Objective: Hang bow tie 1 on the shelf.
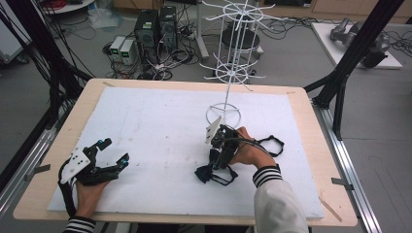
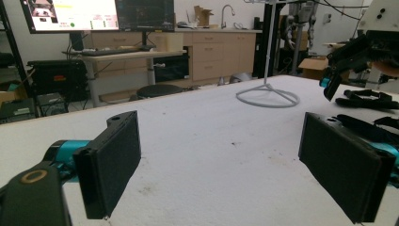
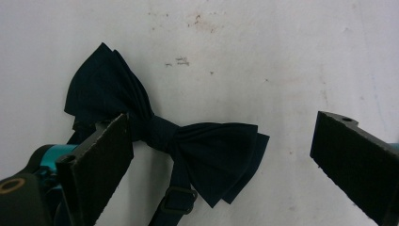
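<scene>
The right gripper [image 1: 217, 160] is spread wide, its jaws apart and clasping nothing; in the right gripper view the left jaw overlaps one wing of a bow tie [image 3: 160, 141] while the other jaw stands well off over bare white sheet, so whether any pad touches the cloth cannot be told. The left gripper [image 1: 112, 152] is likewise released, its two black pads [image 2: 109, 165] far apart with only the white sheet [image 2: 211, 155] between them. The bow tie is dark, pleated, pinched at a centre knot, lying flat with its wings splayed; a thin strap with a small buckle runs from the knot. In the high view the bow tie [image 1: 204, 173] lies right of the middle of the desk [image 1: 311, 145], toward the near edge, and its strap loops out to the right of the hand. The right hand [image 1: 250, 153] reaches forward from a striped cuff, tipping its gripper down over the tie. The left hand [image 1: 90, 189] rests near the near-left corner, holding its gripper low and level, pointing across the desk. A white wire display stand [image 1: 232, 63] rises near the far edge.
</scene>
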Demonstrator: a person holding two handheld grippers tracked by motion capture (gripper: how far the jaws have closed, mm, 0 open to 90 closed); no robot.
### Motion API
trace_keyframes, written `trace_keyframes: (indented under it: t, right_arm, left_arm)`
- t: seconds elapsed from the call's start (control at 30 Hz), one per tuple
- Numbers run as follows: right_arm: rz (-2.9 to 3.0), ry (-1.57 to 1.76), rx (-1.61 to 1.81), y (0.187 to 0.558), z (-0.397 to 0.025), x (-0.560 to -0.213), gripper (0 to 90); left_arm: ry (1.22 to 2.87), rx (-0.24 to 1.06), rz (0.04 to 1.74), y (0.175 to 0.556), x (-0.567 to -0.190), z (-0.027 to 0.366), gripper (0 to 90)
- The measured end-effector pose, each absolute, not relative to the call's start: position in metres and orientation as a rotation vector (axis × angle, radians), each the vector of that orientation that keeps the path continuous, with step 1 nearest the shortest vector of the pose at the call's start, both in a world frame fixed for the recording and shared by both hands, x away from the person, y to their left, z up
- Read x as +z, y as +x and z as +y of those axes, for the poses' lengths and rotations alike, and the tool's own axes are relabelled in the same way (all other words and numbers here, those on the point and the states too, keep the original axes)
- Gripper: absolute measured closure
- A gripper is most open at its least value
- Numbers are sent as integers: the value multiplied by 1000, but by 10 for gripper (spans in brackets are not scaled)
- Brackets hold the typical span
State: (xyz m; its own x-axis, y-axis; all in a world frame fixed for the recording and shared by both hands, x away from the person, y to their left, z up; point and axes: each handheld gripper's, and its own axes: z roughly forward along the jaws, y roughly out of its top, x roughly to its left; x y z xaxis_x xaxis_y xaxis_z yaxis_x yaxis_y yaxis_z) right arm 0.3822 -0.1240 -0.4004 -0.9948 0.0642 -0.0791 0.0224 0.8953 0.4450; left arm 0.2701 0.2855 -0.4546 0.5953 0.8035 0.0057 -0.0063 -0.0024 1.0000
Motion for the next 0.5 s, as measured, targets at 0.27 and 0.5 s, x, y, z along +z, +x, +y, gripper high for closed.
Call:
trace_keyframes:
  t: [0.27, 0.5]
  right_arm:
    - [3011, 5, 630, 383, -119, -409, 64]
    - [3018, -21, 607, 383, -119, -411, 70]
  left_arm:
    - [1444, 733, 723, 270, -455, 286, 138]
    - [1444, 733, 723, 270, -455, 286, 138]
